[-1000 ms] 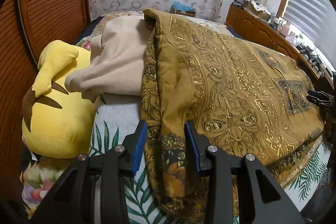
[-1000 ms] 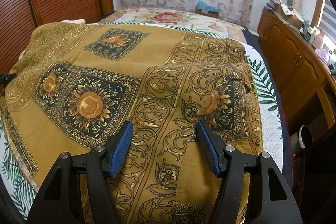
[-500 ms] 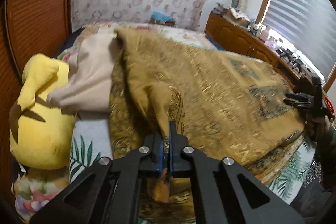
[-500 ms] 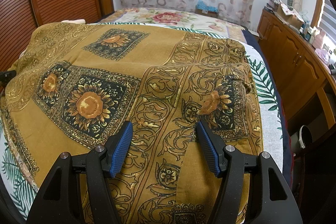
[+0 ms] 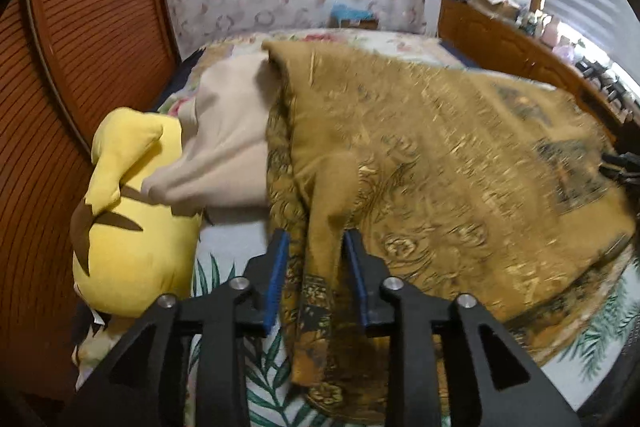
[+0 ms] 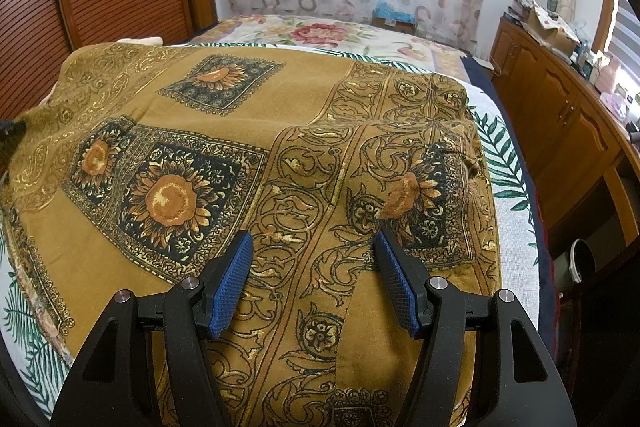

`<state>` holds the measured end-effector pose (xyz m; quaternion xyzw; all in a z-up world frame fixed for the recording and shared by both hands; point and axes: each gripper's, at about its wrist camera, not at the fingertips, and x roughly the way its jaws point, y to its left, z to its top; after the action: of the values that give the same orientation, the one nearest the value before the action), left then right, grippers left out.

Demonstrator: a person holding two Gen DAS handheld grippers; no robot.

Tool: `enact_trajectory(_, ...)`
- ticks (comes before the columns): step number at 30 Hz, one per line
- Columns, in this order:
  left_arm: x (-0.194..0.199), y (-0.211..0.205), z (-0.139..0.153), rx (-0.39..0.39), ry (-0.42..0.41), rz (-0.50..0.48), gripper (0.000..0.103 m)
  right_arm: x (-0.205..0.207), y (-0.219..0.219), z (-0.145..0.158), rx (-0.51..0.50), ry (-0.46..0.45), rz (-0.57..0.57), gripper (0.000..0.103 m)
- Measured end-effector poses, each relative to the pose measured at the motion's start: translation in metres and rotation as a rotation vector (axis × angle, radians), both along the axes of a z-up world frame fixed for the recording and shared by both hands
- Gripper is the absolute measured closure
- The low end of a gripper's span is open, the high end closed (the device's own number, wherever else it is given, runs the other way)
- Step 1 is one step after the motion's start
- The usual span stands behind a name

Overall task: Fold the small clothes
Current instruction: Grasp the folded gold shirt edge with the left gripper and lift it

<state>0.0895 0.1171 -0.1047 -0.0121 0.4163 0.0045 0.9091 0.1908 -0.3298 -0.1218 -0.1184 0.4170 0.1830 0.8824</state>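
Observation:
A mustard-gold cloth with sunflower squares and scroll borders point(image 6: 304, 99) lies spread over the bed; in the left wrist view the cloth point(image 5: 440, 155) is blurred. My left gripper point(image 5: 316, 251) stands at the cloth's left edge. A raised fold of that edge hangs between its blue pads point(image 5: 278, 267), and the jaws are opening, loose around the fold. My right gripper point(image 6: 314, 247) hovers open just above the cloth's doubled-over right part, with nothing pinched. The right gripper's black tip point(image 5: 620, 167) shows at the far right of the left wrist view.
A yellow plush toy point(image 5: 132, 227) and a beige garment point(image 5: 228, 147) lie left of the cloth, against a slatted wooden door point(image 5: 80, 47). The palm-leaf sheet point(image 6: 508, 163) shows at the bed's right edge. A wooden cabinet point(image 6: 560, 115) and a bucket point(image 6: 582, 259) stand beyond it.
The left gripper shut on the cloth's edge fold, lifting it into a peak, and now its jaws have parted again around the fold. The right gripper has not moved.

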Motion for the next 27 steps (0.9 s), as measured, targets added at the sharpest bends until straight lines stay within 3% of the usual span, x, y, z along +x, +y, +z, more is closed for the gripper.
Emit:
enact_trajectory(8,0.005,0.017,-0.015,-0.041,0.008,0.024,0.048,0.000,0.000,0.000,0.000,0.000,0.000,0.038)
enact_trajectory(16,0.007,0.024,-0.016,-0.114,-0.002,0.002,0.048,0.000,0.000,0.000,0.001,0.000,0.000,0.038)
enact_trajectory(18,0.006,0.029,-0.015,-0.191,-0.015,-0.017,0.060,0.000,0.000,0.000,0.000,0.000,0.000,0.038)
enact_trajectory(19,0.006,0.033,-0.016,-0.233,-0.017,-0.037,0.078,0.000,0.000,0.000,0.000,0.000,0.000,0.038)
enact_trajectory(20,0.006,0.035,-0.017,-0.290,-0.007,-0.060,0.088,0.000,0.000,0.000,0.001,0.000,0.000,0.038)
enact_trajectory(22,0.002,0.030,-0.014,-0.290,-0.030,-0.078,0.099,0.000,0.000,0.000,0.000,0.000,0.000,0.038)
enact_trajectory(27,-0.013,0.000,0.021,-0.275,-0.140,-0.142,0.101,0.000,0.000,0.000,0.002,0.001,0.000,0.038)
